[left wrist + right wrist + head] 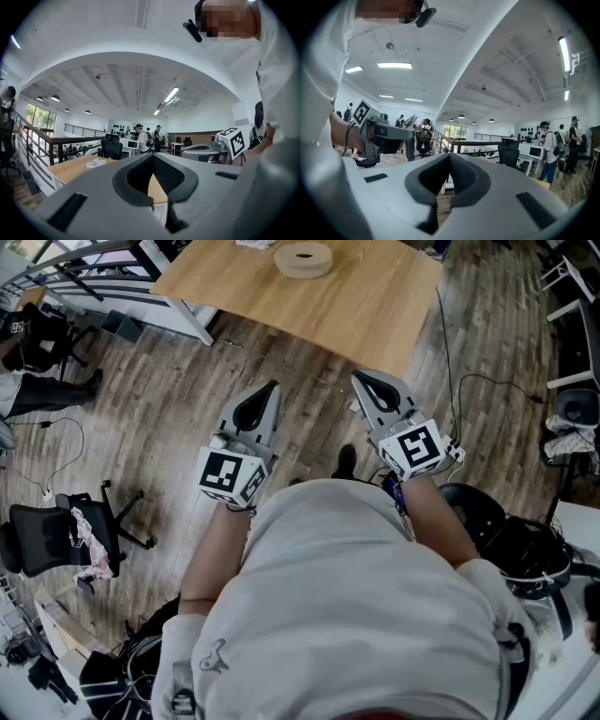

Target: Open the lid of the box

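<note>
A: Where is everything?
B: The table (pixel 375 296) is well ahead. The round box (pixel 303 259) sits toward its far side, lid (pixel 304 251) seemingly on. The left tongs (pixel 270 390) and right tongs (pixel 364 381) are pinched together, empty, near the chest.
A: Risk?
B: Arriving closed, they'd likely shove the box, not grip the lid.

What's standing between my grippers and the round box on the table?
Nothing visible. The box sits far back on the table. Only bare tabletop and floor lie between it and the left gripper and right gripper, both with jaws shut and empty.
</note>
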